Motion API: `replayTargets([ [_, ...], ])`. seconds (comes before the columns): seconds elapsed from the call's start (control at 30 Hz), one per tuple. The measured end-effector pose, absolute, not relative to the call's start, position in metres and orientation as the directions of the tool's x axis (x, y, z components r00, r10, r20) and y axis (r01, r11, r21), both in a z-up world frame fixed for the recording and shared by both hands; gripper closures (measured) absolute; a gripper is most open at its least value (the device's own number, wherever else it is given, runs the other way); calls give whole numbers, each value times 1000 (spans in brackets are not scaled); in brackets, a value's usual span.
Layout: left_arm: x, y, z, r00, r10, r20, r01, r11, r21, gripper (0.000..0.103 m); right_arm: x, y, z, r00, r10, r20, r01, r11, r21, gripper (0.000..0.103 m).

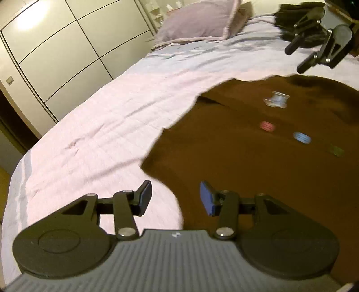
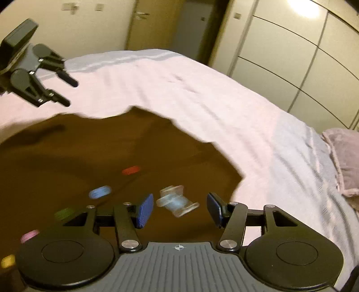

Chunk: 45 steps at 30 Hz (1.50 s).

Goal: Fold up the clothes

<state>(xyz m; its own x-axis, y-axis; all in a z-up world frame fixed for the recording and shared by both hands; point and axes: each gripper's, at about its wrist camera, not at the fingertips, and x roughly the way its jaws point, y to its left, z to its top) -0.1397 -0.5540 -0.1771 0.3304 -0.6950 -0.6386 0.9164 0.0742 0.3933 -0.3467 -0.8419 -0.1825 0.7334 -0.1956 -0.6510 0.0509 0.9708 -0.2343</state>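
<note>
One brown garment lies spread flat on the pale quilted bedspread, its printed side up: a whitish emblem and a row of small coloured patches, red, blue and green, all blurred. It sits directly ahead of both grippers. The left gripper hovers over the garment's near edge with its blue-padded fingers spread apart and nothing between them; one finger is over the bedspread, the other over the brown cloth. The right gripper is likewise wide apart and empty, held above the whitish emblem, which shows between its fingers in the right wrist view; whether it touches the cloth cannot be told. Each gripper appears in the other's view, raised above the far edge of the garment. Beyond the left gripper, a lilac pillow rests at the far end of the bed, with a dark heap of fabric just behind the right gripper. Pale wardrobe doors stand to the left gripper's left side
</note>
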Motion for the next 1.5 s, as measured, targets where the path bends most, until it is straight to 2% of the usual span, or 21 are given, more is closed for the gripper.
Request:
replayTargets([
  [0.13,-93,-617,-198,325,-693,-644,923,83,376,59,-296,-906,-188,719,-187,-669,69,977,-200,48],
  [0.37,-47,-686,-236,271,-687,-674,939,34,343,62,-218,-964,-235,674,-137,-726,-6,982,-191,48],
  [0.43,-42,-693,-246,265,-668,-695,937,8,350,76,-211,-970,-246,662,-123,-740,-28,982,-188,48],
  [0.5,-37,-701,-256,259,-649,-715,934,-18,356,84,-204,-979,-259,654,-105,-749,-31,986,-165,48],
  [0.53,-36,-701,-260,261,-644,-719,934,-20,358,93,-201,-982,-265,651,-99,-753,-29,988,-155,50],
  [0.57,-35,-702,-264,263,-640,-722,933,-22,360,98,-200,-982,-267,647,-99,-756,-29,987,-155,82],
  [0.6,-33,-704,-265,266,-643,-718,933,-16,360,98,-199,-983,-270,644,-100,-758,-30,987,-155,99],
  [0.7,-25,-713,-265,275,-653,-706,932,1,362,99,-198,-978,-264,661,-128,-739,-41,978,-206,100],
  [0.83,-16,-724,-265,287,-665,-689,931,23,365,99,-187,-1000,-254,695,-159,-701,28,980,-195,102],
  [1.07,-7,-732,-277,291,-669,-684,934,45,354,99,-168,-1013,-292,621,-215,-754,49,970,-237,103],
  [1.17,-5,-730,-273,304,-662,-685,936,74,344,97,-171,-1013,-288,626,-231,-745,76,969,-237,103],
  [1.27,-5,-720,-259,374,-636,-675,916,141,375,98,-184,-1003,-270,609,-318,-727,130,944,-304,103],
  [1.33,-9,-700,-242,365,-633,-683,925,165,342,97,-201,-986,-251,611,-362,-704,146,926,-348,82],
  [1.37,-15,-688,-233,366,-632,-683,926,173,336,97,-213,-975,-239,619,-382,-686,159,917,-366,57],
  [1.4,-22,-675,-225,367,-631,-683,927,182,329,97,-227,-964,-228,629,-398,-668,171,909,-381,39],
  [1.5,-56,-629,-204,351,-650,-674,935,202,292,94,-278,-919,-197,655,-372,-658,175,921,-348,38],
])
